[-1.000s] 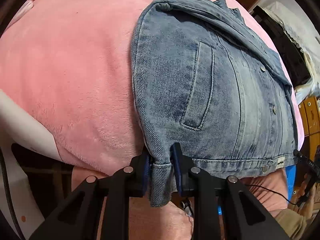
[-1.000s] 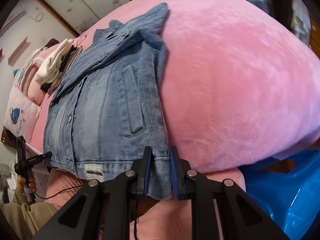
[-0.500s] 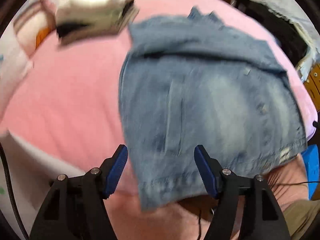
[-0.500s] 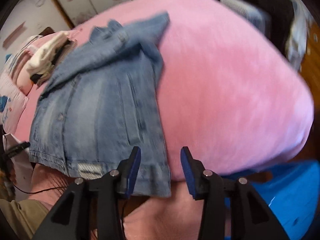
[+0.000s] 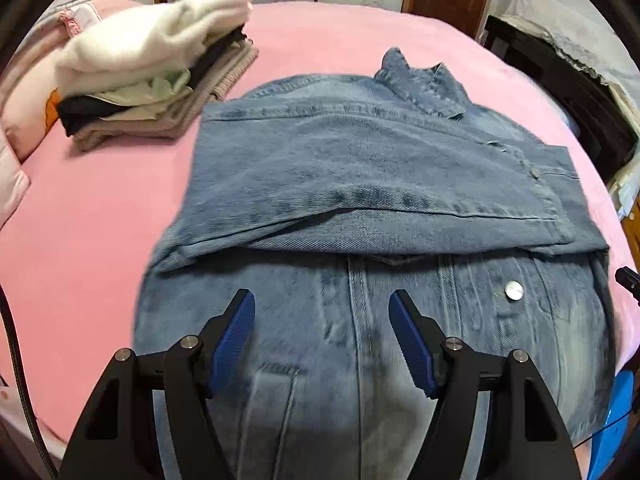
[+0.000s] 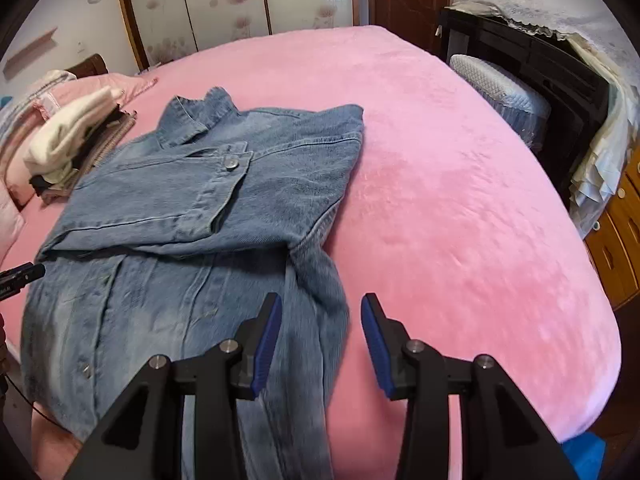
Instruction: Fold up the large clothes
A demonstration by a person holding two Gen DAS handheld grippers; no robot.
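Both wrist cameras look steeply down from the bed's (image 5: pixel 120 208) near edge, close over the jacket (image 5: pixel 360 184): left over its middle, right over its right edge; both share jacket and stack (image 6: pixel 68 140).

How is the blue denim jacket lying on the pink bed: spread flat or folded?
Partly folded. The blue denim jacket has both sleeves laid across its chest, while the buttoned lower half lies spread on the pink bed.
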